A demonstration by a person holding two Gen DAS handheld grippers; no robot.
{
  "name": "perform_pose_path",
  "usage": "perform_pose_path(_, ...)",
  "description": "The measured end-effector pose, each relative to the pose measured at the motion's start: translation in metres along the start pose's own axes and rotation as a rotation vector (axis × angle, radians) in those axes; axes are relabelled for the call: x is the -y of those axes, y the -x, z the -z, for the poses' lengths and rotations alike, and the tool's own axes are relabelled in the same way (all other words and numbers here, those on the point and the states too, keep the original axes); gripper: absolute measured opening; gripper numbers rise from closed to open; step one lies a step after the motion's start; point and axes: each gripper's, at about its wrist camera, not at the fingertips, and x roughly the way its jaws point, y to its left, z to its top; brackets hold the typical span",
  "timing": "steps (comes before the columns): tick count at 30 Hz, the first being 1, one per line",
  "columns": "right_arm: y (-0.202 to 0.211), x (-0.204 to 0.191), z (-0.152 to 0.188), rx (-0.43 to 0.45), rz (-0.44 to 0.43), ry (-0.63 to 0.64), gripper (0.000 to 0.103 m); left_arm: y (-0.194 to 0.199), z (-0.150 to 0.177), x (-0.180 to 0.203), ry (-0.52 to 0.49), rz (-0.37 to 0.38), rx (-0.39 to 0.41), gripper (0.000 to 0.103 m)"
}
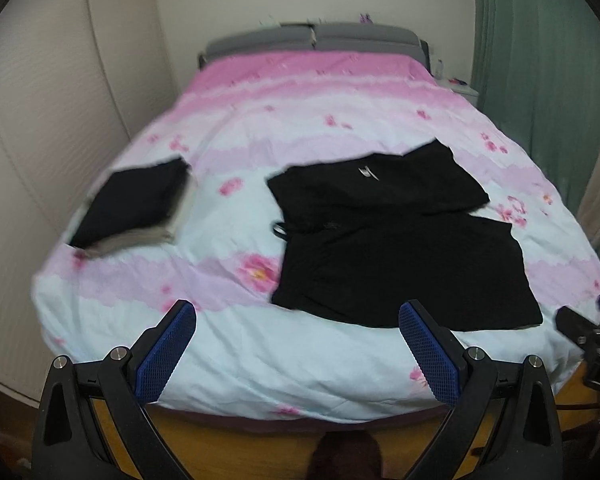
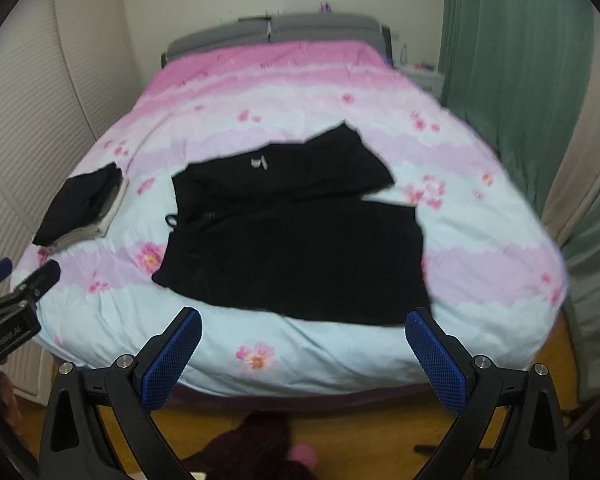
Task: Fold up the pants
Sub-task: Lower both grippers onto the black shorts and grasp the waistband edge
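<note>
The black pants (image 1: 396, 236) lie spread flat on the bed (image 1: 236, 340), toward its near end, legs pointing right and slightly splayed, waistband and drawstring loop on the left. Their near hem stops just short of the bed's foot edge, leaving a strip of bare floral cover in front. Left of the pants, well apart, sits a folded stack of clothes (image 1: 134, 208), black on top, close to the bed's left edge. Beyond the pants the cover runs bare to the grey headboard (image 2: 276, 32). A green curtain (image 2: 512, 80) hangs right of the bed. The left claw (image 1: 298, 344) and the right claw (image 2: 304, 350) both hover at the foot edge, spread wide, gripping nothing.
</note>
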Motion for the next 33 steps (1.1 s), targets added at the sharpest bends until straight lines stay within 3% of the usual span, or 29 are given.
perform_pose_path(8, -0.108, 0.008, 0.003, -0.155, 0.009, -0.161, 0.102, -0.135, -0.003, -0.005, 0.032, 0.103, -0.265, 0.101)
perform_pose_path(14, -0.178, 0.019, 0.014, -0.252, 0.058, -0.272, 0.099, -0.211, 0.008, 0.008, 0.001, 0.097, -0.392, 0.100)
perform_pose_path(19, -0.222, 0.032, 0.024, -0.332, 0.081, -0.317, 0.096, -0.252, 0.015, 0.013, 0.053, 0.120, -0.483, 0.098)
perform_pose_path(23, -0.245, 0.048, 0.032, -0.379, 0.076, -0.394, 0.093, -0.283, 0.024, 0.001, 0.198, 0.144, -0.584, 0.096)
perform_pose_path(28, -0.265, 0.066, 0.041, -0.406, 0.075, -0.466, 0.091, -0.299, 0.025, 0.000, 0.245, 0.139, -0.612, 0.091)
perform_pose_path(31, -0.273, 0.070, 0.038, -0.417, 0.095, -0.474, 0.079, -0.298, 0.021, -0.001, 0.260, 0.139, -0.622, 0.070)
perform_pose_path(33, -0.276, 0.072, 0.033, -0.428, 0.110, -0.469, 0.063, -0.295, 0.016, -0.002, 0.263, 0.146, -0.629, 0.034)
